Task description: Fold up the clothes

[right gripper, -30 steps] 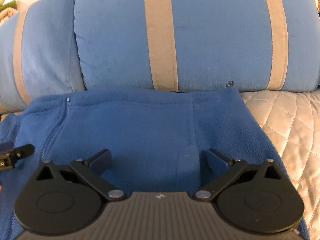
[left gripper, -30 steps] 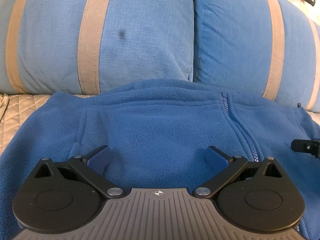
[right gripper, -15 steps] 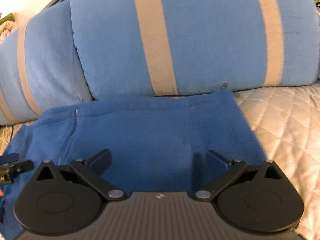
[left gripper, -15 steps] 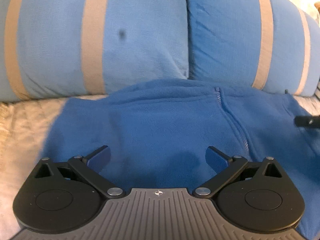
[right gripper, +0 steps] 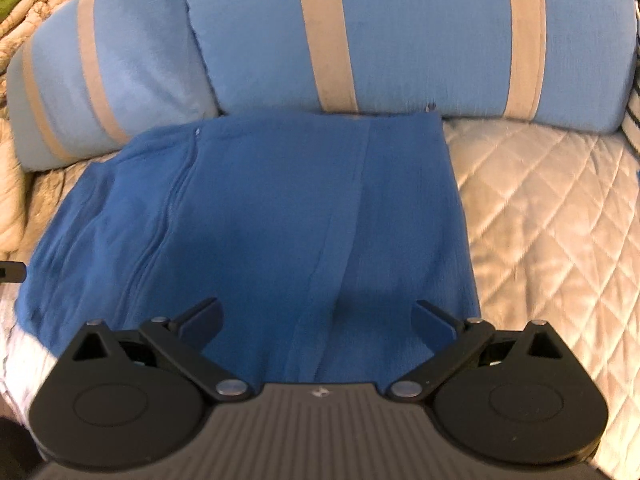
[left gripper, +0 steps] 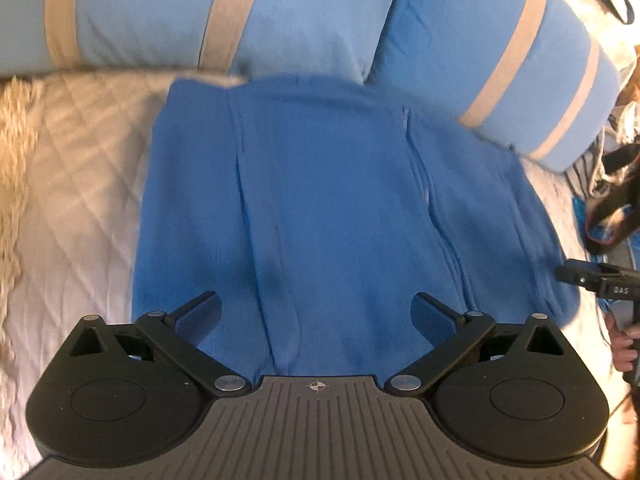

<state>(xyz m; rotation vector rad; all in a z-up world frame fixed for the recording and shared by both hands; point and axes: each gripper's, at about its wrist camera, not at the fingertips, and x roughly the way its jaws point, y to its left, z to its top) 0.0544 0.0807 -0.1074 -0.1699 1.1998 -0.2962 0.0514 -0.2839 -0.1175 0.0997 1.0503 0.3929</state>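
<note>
One fleece jacket [right gripper: 256, 220], two pillows [right gripper: 420, 36], quilted bedspread [right gripper: 552, 216].

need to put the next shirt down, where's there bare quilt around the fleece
Bare quilt lies right of the fleece, below the striped pillows. A second bare patch lies left of the fleece, between it and a fringed edge. The back is crowded: the fleece butts against the pillows. Both the left gripper and right gripper hang open over the fleece.
</note>
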